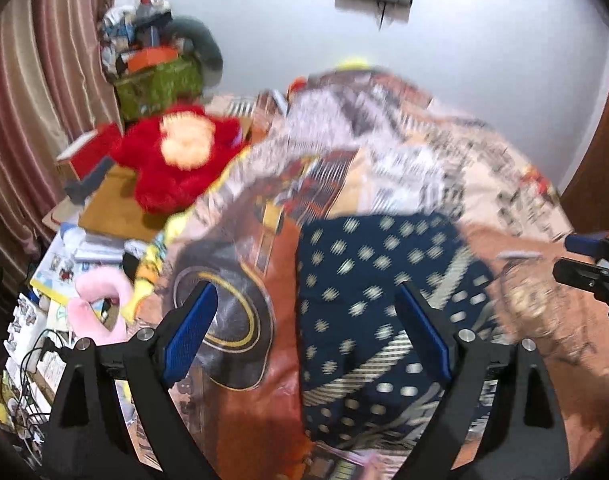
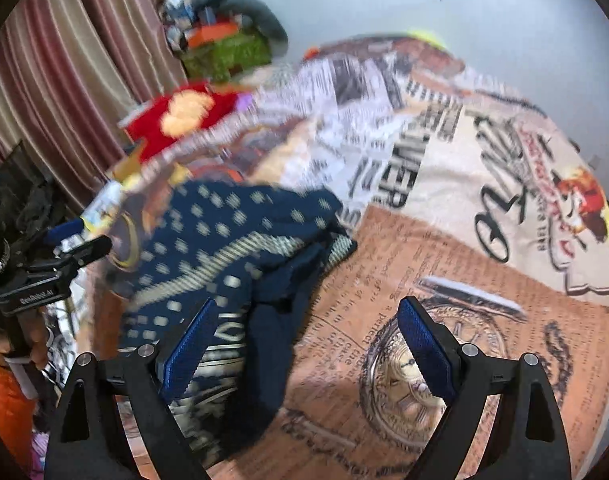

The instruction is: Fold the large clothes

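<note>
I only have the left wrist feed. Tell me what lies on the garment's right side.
Observer: The navy dotted garment has a plain dark fold bunched along its right edge, on the bedspread.
Operator: Report the right gripper.
Observer: The right gripper has its jaws open, holding nothing, one finger over the garment, the other over a clock print.
Operator: Describe the bedspread beyond.
Observer: Cream newsprint panel with large black script.
</note>
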Tool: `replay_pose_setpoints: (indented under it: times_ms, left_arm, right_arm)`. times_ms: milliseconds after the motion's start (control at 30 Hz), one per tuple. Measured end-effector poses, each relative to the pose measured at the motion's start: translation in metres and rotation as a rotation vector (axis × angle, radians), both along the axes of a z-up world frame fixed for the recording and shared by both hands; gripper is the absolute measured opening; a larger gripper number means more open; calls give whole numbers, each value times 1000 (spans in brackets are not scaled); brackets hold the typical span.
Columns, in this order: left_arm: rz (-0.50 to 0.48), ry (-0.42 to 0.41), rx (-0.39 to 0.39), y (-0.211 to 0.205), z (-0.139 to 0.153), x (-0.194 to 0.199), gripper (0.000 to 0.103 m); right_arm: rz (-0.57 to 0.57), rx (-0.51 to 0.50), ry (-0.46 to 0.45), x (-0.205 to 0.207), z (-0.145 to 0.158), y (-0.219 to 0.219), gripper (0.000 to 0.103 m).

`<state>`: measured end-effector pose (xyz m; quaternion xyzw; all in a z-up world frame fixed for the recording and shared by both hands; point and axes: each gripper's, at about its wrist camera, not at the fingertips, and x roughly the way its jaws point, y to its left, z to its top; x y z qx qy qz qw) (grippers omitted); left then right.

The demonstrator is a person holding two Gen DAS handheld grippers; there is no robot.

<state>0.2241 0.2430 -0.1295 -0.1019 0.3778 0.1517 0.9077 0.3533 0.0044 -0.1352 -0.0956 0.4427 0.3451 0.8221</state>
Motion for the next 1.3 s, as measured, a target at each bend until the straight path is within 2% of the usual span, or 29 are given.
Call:
replay_pose_setpoints:
  times_ms: [200, 333, 567, 700, 867, 1033, 1167, 1300]
  left_arm:
    - [-54, -194, 14, -29, 74, -42, 91]
    - [-85, -308, 33, -53, 116, -75, 91]
    - [-98, -470, 95, -92, 164, -136, 91]
    - [-86, -561, 155, -114, 178, -171, 91]
    - [-68, -627, 228, -134, 183, -198, 91]
    - [-60, -629, 227, -141, 178, -208, 100]
    - [-38, -610, 211, -141, 169, -209, 101]
    - [-32, -591, 189, -140, 164, -209, 101]
  right_arm:
    - [3, 175, -150, -48, 81, -20, 91]
    - [9, 269, -258, -86, 123, -33, 91]
    - [-26, 402, -437, -158, 172, -63, 91]
    - [-67, 470, -536, -201, 188, -81, 91]
    - [-108, 491, -636, -241, 196, -95, 92]
    - [-134, 469, -681, -266, 193, -100, 103]
    - [-154, 425, -715, -278, 190, -102, 103]
    - [-164, 400, -694, -277, 183, -101, 103]
